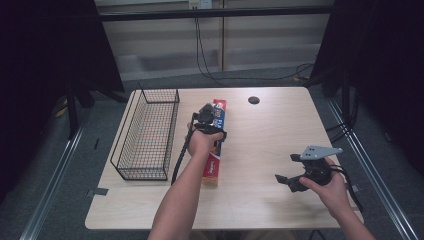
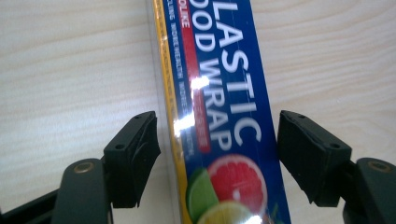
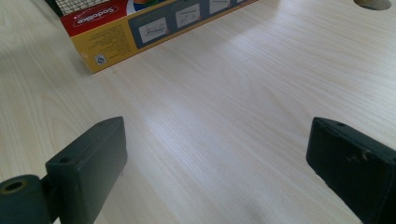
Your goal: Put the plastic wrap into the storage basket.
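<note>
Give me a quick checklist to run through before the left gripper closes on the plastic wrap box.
1. Left gripper open: ok, both jaws stand apart.
2. Plastic wrap box between the jaws: ok, one jaw on each long side.
3. Box centred in the gap: not ok, it sits nearer the jaw on the left of the left gripper view.
4. Jaws low enough to catch the box's sides: cannot tell.
5. Right gripper out of the way: ok, open over bare table.
6. Wire basket free of the box: ok, a gap shows in the high view.
</note>
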`<action>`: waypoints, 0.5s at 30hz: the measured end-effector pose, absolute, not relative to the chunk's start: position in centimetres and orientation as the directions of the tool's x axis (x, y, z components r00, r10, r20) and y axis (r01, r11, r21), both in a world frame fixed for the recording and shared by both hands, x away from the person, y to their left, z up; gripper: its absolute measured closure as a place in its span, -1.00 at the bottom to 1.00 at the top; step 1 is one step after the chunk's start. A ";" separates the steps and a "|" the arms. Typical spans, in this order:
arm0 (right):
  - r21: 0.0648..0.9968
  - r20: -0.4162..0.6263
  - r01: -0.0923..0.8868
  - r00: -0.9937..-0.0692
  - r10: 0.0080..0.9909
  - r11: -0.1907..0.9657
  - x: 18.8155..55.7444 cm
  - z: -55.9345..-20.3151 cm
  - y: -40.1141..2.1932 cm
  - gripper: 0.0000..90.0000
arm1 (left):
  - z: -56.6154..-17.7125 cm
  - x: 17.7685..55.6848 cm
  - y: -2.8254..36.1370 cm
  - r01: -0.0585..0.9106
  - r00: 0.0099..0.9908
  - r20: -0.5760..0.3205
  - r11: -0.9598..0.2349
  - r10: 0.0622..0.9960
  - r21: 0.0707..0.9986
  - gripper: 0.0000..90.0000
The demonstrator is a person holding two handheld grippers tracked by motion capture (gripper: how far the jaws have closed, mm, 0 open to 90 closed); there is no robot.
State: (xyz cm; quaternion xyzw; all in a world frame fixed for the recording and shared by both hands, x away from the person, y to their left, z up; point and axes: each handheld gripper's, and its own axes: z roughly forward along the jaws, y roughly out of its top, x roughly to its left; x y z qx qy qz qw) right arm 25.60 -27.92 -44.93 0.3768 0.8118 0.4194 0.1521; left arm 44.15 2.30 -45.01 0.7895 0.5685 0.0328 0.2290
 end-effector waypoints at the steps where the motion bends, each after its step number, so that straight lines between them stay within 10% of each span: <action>1: 0.798 0.072 0.485 -0.667 0.742 0.358 25.6 -45.0 -28.1 -0.89 | -45.2 44.3 2.2 0.883 0.345 -0.216 -0.238 0.913 0.404 -0.36; 15: 0.802 0.075 0.481 -0.670 0.739 0.355 25.6 -44.9 -28.2 -0.89 | -44.7 44.9 1.4 0.882 0.386 -0.102 -0.335 0.917 0.332 -0.06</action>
